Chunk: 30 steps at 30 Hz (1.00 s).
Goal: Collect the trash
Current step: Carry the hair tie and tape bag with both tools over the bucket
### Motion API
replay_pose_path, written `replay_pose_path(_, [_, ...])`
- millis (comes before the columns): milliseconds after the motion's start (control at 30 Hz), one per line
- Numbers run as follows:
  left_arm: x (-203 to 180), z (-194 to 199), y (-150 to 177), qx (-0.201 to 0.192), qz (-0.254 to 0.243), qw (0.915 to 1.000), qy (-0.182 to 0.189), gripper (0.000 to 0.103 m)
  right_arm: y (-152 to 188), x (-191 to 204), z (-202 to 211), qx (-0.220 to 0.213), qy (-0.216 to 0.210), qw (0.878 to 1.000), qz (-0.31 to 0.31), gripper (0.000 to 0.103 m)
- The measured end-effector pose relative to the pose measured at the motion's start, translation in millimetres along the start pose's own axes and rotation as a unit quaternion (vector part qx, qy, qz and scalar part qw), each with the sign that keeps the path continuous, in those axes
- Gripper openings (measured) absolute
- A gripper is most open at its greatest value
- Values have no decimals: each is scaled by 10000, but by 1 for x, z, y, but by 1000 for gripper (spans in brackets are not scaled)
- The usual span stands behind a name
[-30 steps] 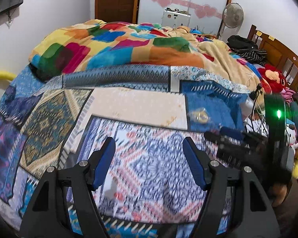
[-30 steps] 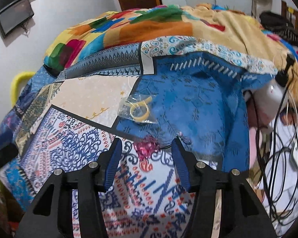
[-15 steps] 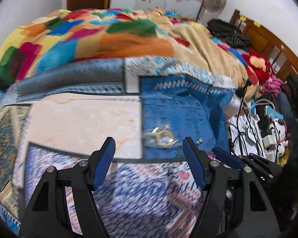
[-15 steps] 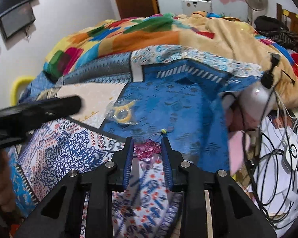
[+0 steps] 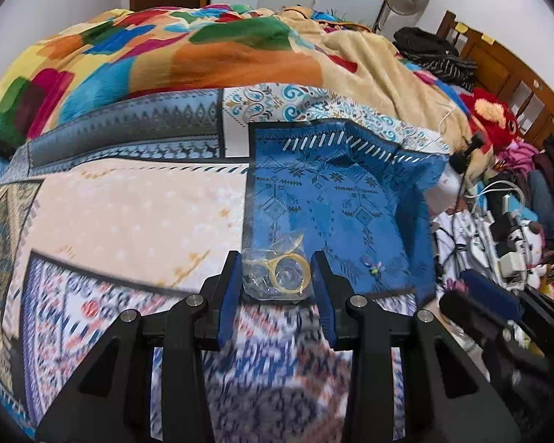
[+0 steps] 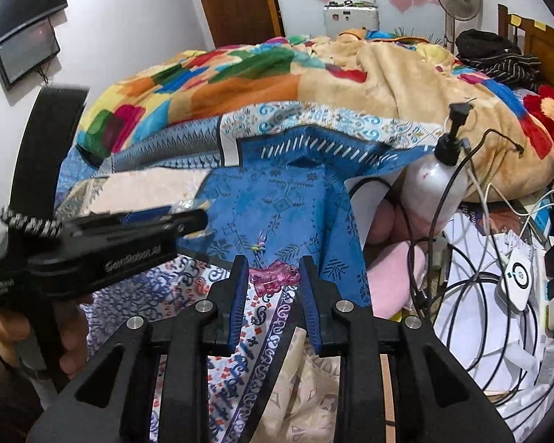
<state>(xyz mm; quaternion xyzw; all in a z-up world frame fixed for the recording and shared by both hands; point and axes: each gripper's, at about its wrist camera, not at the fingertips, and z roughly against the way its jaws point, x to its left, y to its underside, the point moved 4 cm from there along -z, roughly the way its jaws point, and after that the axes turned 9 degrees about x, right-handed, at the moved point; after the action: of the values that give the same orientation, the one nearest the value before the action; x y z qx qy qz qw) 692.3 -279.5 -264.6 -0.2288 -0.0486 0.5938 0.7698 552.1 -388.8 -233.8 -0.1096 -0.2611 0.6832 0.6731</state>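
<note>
Near the bedspread's (image 5: 136, 214) right edge, the left gripper (image 5: 275, 277), jaws just closing, pinches a clear packet (image 5: 277, 273); the right gripper (image 6: 273, 280) clamps a pink wrapper (image 6: 273, 278). Either flimsy piece could slip free.

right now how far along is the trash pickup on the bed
No piece looks binned yet, and no bin is in view. In hand: the right gripper is shut on the pink wrapper; the left gripper has just been closing around the clear packet with yellow rings and seems to pinch it. Left: lifting and disposing of both.
</note>
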Motion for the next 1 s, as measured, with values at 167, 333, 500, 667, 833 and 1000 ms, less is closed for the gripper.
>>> replay_pose_path(167, [2,52,14,-198,-8,9998,-22,37,-3,11,30,-116,-27,9999,23,26])
replay_pose_path(333, [-5,122,35,-522,-106,9985,-121,37,-4,28,69,-327,-36,9994,139,26])
replay_pose_path(500, [-8,190,60,-845,-157,9961,-218,37,-4,50,119,-578,-115,9979,253,25])
replay_pose_path(667, [-4,260,97,-1188,-92,9924,-308,37,6,78,171,-837,-224,9955,396,25])
replay_pose_path(833, [3,312,139,-1464,-70,9880,-495,37,23,108,214,-1020,-299,9926,584,25])
replay_pose_path(1000, [15,355,186,-1640,36,9844,-631,37,49,137,249,-1148,-491,9898,683,25])
